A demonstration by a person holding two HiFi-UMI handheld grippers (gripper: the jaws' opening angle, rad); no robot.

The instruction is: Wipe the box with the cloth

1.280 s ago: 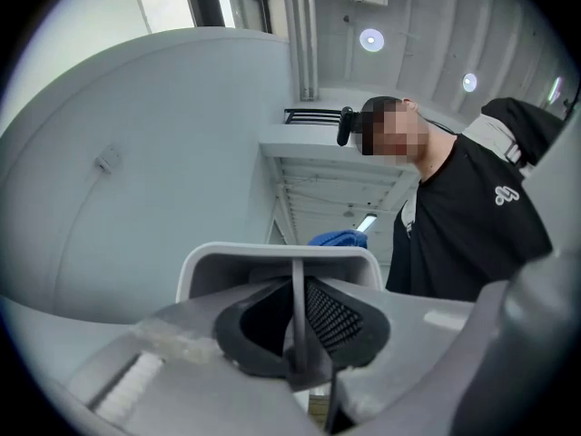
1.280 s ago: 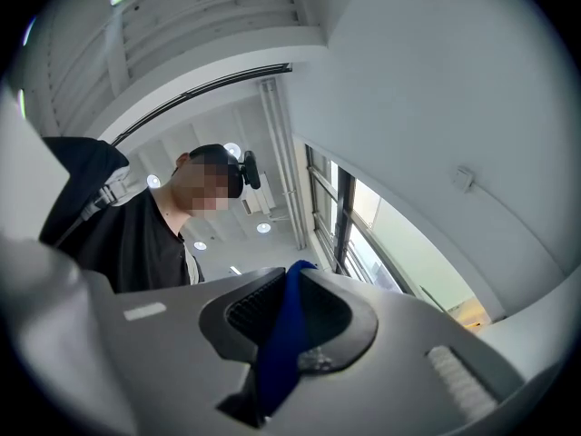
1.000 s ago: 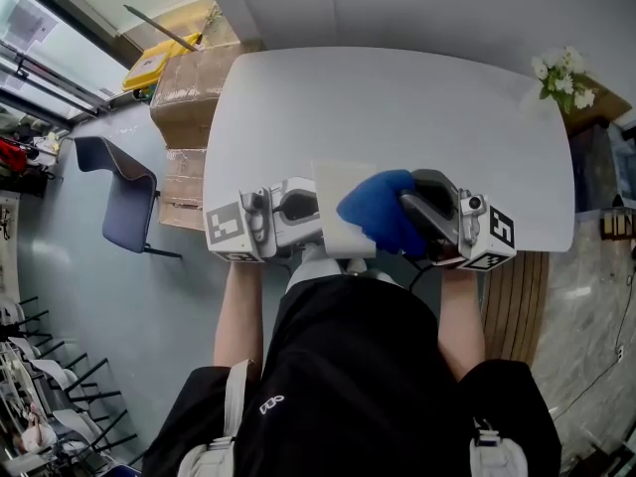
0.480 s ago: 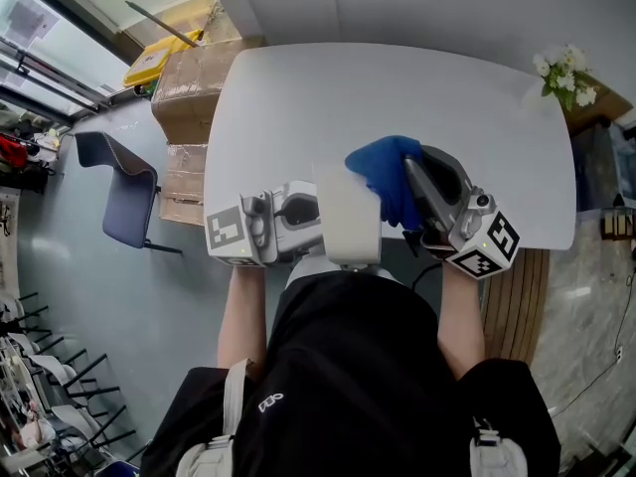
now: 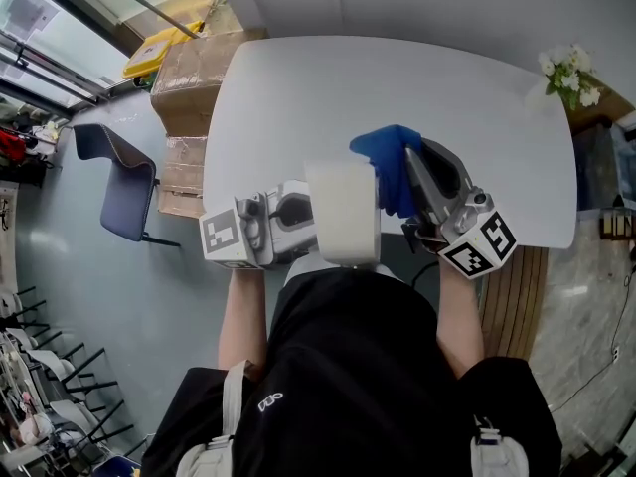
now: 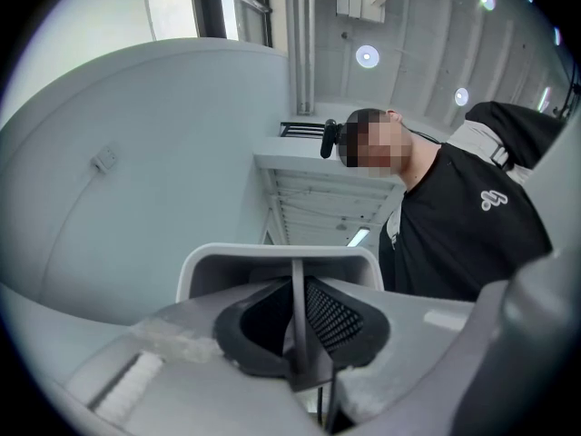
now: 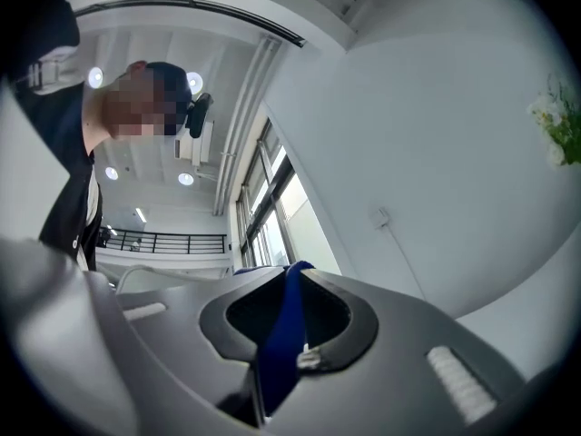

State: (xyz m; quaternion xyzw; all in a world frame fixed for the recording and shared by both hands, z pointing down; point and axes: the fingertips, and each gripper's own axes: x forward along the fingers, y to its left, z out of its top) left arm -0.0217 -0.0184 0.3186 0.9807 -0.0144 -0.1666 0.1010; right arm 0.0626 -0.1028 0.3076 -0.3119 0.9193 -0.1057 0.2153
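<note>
Left gripper (image 5: 306, 219) is clamped on one thin wall of the white box (image 5: 343, 212). In the left gripper view you can see that wall (image 6: 292, 284) pinched right between the jaws. The box is held up over the near edge of the desk (image 5: 397, 87), just in front of the person. Right gripper (image 5: 409, 175) is closed on the blue cloth (image 5: 386, 162), with a fold of it squeezed between the jaws in the right gripper view (image 7: 277, 352). The cloth is bunched right up against the box's right side, at the far corner. Chair (image 5: 119, 192) and cartons (image 5: 194, 82) sit off to the left, flowers (image 5: 566, 73) at the far right.
</note>
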